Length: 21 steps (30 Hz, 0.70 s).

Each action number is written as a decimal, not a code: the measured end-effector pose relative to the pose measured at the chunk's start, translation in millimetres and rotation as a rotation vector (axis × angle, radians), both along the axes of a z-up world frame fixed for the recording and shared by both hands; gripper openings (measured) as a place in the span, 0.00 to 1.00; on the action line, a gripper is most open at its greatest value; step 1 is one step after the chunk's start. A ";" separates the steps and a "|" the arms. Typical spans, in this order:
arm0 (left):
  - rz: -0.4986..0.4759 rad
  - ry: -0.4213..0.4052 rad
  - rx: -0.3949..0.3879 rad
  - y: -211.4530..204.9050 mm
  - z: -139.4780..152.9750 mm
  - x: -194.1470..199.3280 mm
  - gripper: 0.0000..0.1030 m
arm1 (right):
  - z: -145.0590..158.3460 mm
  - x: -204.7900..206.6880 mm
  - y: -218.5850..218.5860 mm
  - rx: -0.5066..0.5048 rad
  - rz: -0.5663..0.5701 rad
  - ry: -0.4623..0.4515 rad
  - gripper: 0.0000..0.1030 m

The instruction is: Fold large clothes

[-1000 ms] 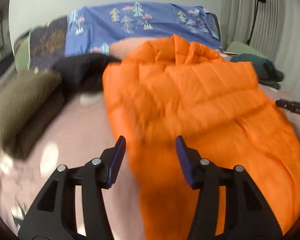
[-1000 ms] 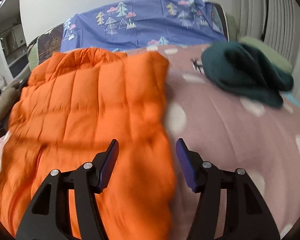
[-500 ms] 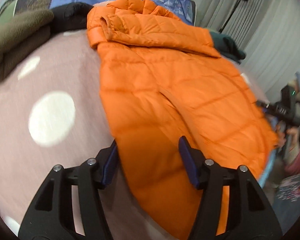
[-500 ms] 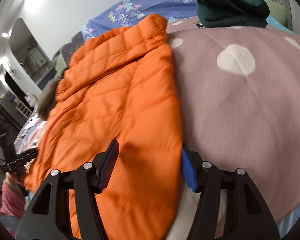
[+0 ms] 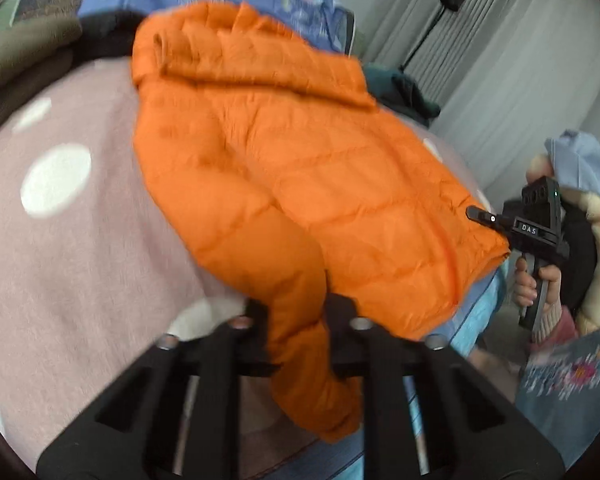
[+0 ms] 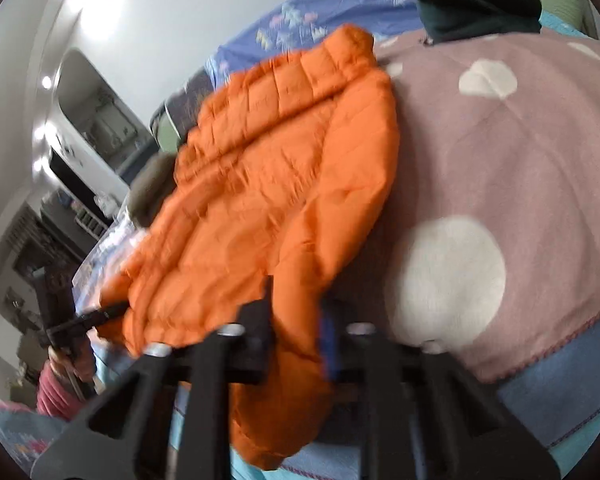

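Left claw [image 5: 296,320] pinched tight on one bottom corner of the orange puffy jacket [image 5: 284,152], right claw [image 6: 296,320] squeezing shut on the other corner; jacket lying flat on the bed's pink spotted blanket [image 6: 500,168], dark green clothes [image 6: 476,8] piled far behind

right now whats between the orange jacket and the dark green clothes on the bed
In the right wrist view, only bare pink polka-dot blanket lies between the orange jacket and the dark green clothes; nothing else sits there.
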<state>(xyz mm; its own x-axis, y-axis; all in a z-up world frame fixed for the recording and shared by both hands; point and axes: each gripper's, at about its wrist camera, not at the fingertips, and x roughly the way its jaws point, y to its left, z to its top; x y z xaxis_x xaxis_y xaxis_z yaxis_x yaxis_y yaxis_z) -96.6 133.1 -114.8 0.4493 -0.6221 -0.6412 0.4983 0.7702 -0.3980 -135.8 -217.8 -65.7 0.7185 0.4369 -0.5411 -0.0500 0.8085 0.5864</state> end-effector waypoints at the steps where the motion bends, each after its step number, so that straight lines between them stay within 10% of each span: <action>1: 0.002 -0.042 -0.011 0.0 12.5 -2.7 0.10 | 12.4 -1.4 -2.4 0.015 -0.012 -0.039 0.08; 12: 0.002 -0.419 -0.102 16.1 142.6 -63.5 0.10 | 133.7 -60.7 -9.7 -0.028 -0.069 -0.373 0.06; 21: 0.050 -0.498 -0.088 18.5 174.0 -75.4 0.13 | 167.2 -64.1 -7.7 -0.141 -0.112 -0.434 0.08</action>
